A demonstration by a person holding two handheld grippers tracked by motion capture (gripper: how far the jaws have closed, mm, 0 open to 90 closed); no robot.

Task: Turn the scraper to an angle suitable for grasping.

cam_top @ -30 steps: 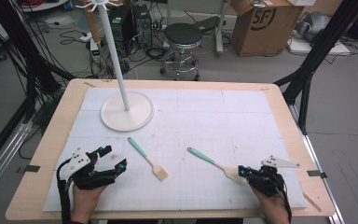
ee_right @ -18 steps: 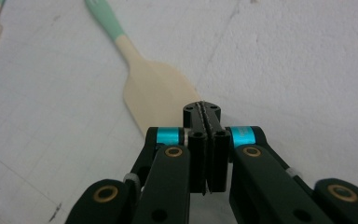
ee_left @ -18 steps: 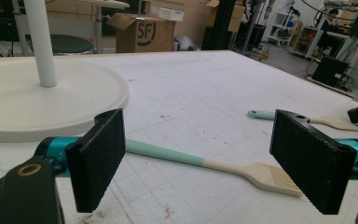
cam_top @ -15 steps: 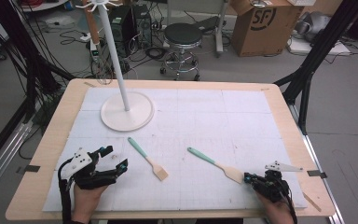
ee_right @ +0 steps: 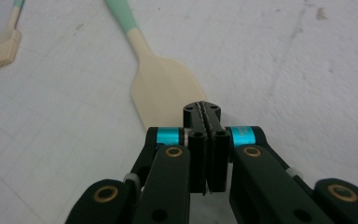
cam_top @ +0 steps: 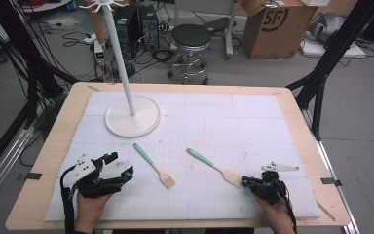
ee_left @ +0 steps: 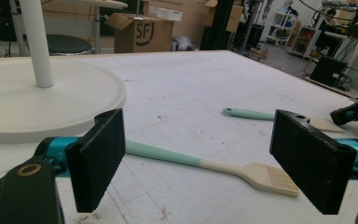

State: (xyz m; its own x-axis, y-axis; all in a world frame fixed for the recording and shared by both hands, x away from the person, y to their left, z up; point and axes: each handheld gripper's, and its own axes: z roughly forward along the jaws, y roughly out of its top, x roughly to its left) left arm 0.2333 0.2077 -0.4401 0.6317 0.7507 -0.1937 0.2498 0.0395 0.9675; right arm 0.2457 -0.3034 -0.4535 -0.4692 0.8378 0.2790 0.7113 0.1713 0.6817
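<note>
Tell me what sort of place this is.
Most likely a robotics lab or workshop: a test table with a white gridded mat, cardboard boxes and tangled cables on the floor.

— What stood on the worktop at the far left?

— A white stand's round base, its pole rising upright from the middle. A white mat covered most of the wood.

— And beyond it?

— A black stool on the floor, a cardboard box to its right, and tangled cables.
</note>
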